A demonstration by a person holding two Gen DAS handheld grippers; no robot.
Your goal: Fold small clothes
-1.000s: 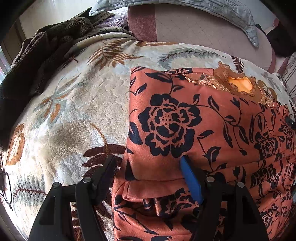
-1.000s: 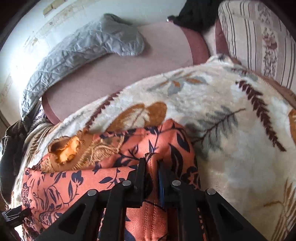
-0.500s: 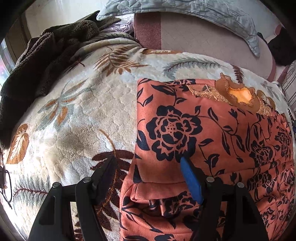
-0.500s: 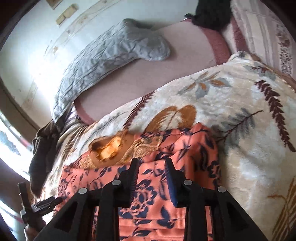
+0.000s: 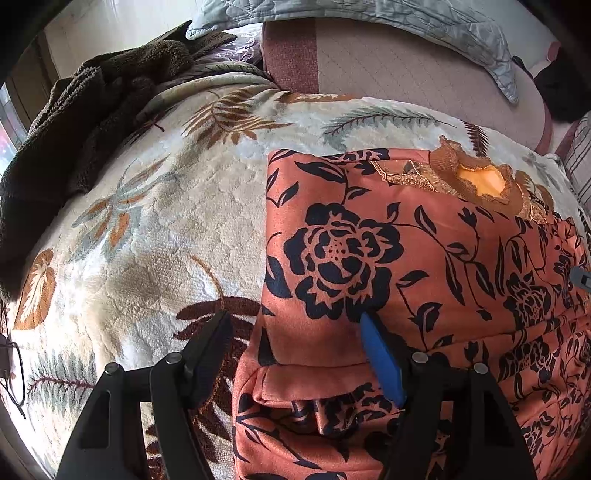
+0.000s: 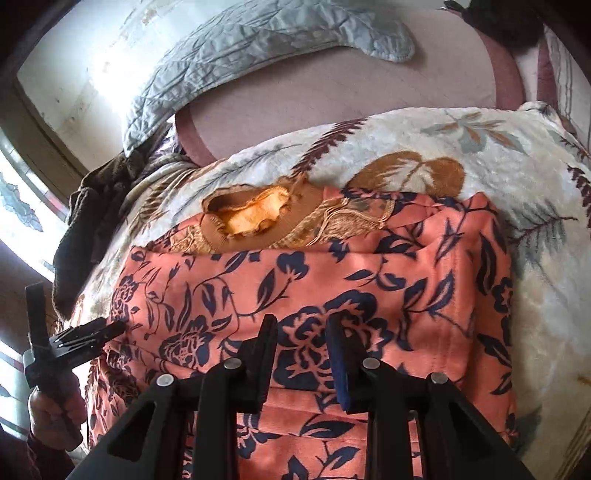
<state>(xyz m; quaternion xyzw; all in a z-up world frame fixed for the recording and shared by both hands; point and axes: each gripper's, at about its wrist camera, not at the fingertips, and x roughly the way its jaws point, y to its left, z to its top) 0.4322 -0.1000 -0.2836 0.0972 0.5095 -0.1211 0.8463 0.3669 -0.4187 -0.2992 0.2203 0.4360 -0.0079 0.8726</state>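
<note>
Left wrist view shows a big cream blanket (image 5: 155,236) with leaf pictures spread over the bed; it fills the frame from 7 o'clock up to 1 o'clock; on top of it lies the orange top (image 5: 424,266) with dark blue flowers, folded, filling the side from 2 o'clock to 6 o'clock; its frilly gold collar (image 5: 476,177) sits at 2 o'clock; a brown fuzzy blanket (image 5: 81,122) is heaped at 10 o'clock, touching the cream one; a grey quilted pillow (image 5: 424,22) lies at 12 o'clock on a pink cushion (image 5: 406,81); the left gripper (image 5: 295,332) is at 6 o'clock with its jaws wide apart; one finger rests over the leaf blanket, the blue-padded one over the top's folded edge; nothing is held between them.

Right wrist view shows the same top (image 6: 332,280) in the middle, lying flat on the blanket (image 6: 517,177); the collar (image 6: 251,214) is at 11 o'clock; the right gripper (image 6: 301,328) is at 6 o'clock above the cloth, jaws a little way apart, holding nothing; the left gripper (image 6: 114,326) shows at 8 o'clock by the top's edge, held in a hand (image 6: 55,413).
</note>
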